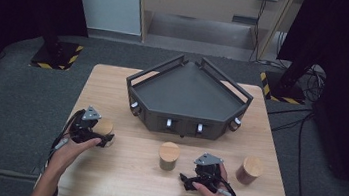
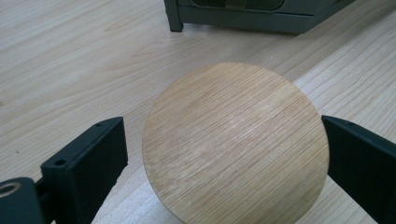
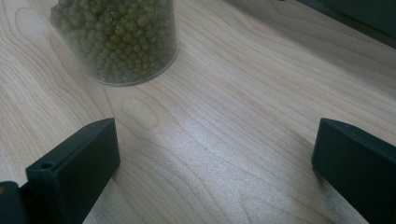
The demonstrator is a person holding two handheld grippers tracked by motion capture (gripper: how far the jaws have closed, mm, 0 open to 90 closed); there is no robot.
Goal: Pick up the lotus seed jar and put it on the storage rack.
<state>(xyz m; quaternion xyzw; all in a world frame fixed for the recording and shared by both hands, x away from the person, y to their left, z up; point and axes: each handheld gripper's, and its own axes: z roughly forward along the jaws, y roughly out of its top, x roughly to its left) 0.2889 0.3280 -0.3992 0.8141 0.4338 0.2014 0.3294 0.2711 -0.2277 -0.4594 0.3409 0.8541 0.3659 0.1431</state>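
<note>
- A person is working two handheld grippers over a wooden table (image 1: 128,173), with a dark angular tray (image 1: 189,87) standing at 12 o'clock of the tabletop.
- The left gripper (image 2: 224,154) is straddling a wooden-lidded jar (image 2: 236,142) at the table's 9 o'clock; its jaws are standing spread, one on each side of the round lid, the right one at the lid's edge and the left one a small gap away.
- The right gripper (image 3: 215,158) is hovering over bare wood with its jaws wide apart and nothing between them.
- A glass jar of green beans (image 3: 116,39) is sitting at 11 o'clock of that gripper, near table centre.
- A third, brownish jar (image 1: 249,170) is standing at the table's 3 o'clock.
</note>
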